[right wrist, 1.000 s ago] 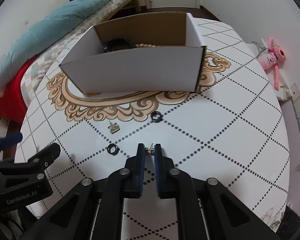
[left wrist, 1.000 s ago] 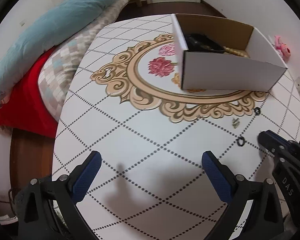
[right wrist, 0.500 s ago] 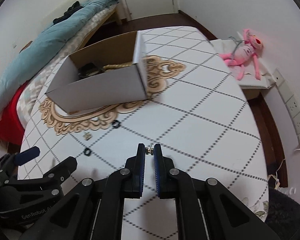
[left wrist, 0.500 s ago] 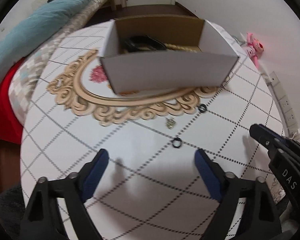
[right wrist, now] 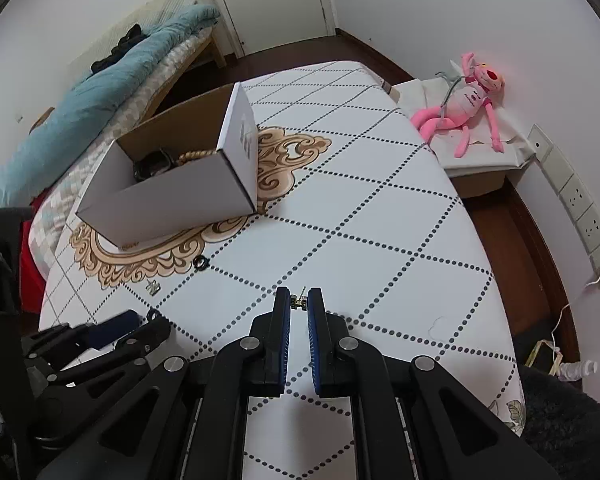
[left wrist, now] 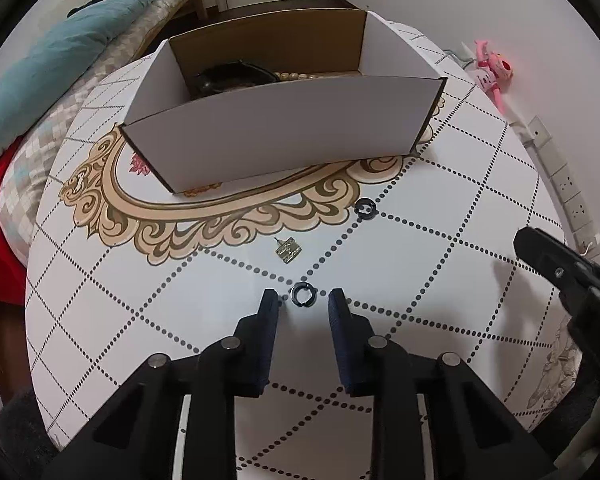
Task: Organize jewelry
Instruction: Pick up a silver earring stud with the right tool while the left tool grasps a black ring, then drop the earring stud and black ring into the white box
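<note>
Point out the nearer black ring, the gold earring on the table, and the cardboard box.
nearer black ring (left wrist: 304, 294), left wrist view, on its band.
gold earring (left wrist: 287, 249), left wrist view, on its square face.
cardboard box (left wrist: 284, 136), left wrist view, on its white front wall.

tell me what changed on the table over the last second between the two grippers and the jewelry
The left gripper moved in and narrowed its wide-open jaws around the nearer small black ring, not yet touching it. The right gripper lifted, swinging right, still pinching the small gold earring. The farther black ring, the square gold earring and the white cardboard box stayed put.
</note>
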`<state>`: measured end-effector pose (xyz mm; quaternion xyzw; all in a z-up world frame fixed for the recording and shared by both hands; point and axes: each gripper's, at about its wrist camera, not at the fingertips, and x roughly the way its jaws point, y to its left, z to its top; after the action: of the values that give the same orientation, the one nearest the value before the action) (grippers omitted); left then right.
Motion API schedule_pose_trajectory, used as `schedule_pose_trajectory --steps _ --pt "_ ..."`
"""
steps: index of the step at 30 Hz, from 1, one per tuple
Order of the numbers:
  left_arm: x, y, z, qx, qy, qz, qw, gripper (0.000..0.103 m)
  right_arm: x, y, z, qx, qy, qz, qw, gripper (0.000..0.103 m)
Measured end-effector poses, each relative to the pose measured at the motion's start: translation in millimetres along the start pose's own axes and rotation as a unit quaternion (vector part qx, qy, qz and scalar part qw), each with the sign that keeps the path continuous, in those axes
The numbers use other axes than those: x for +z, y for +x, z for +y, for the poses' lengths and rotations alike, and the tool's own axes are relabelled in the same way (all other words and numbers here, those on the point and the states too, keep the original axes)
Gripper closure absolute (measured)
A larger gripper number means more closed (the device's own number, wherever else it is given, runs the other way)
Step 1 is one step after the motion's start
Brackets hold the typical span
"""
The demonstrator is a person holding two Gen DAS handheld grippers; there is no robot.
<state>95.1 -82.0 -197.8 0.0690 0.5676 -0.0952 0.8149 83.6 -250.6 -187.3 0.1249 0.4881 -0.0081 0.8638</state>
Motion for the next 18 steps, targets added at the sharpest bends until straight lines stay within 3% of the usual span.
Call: schedule_pose_trajectory --steps 1,4,11,18 --pt "1 0 0 -0.002 0.003 0.000 1.0000 0.091 0 -1 -1 0.002 0.003 -0.002 1.000 0.094" --pt "2 0 -2 -0.001 0.009 0.001 1.0000 0.094 0 -4 -3 0.006 0.009 -0.008 1.000 0.094" --pt "0 -8 -4 0.000 0.011 -0.009 0.9999 0.094 -2 -9 -6 0.010 0.010 -0.012 1.000 0.094" --pt "6 -48 4 -0.023 0.007 -0.044 0.9987 0.094 5 -19 0 0.027 0.007 -0.019 0.999 0.094"
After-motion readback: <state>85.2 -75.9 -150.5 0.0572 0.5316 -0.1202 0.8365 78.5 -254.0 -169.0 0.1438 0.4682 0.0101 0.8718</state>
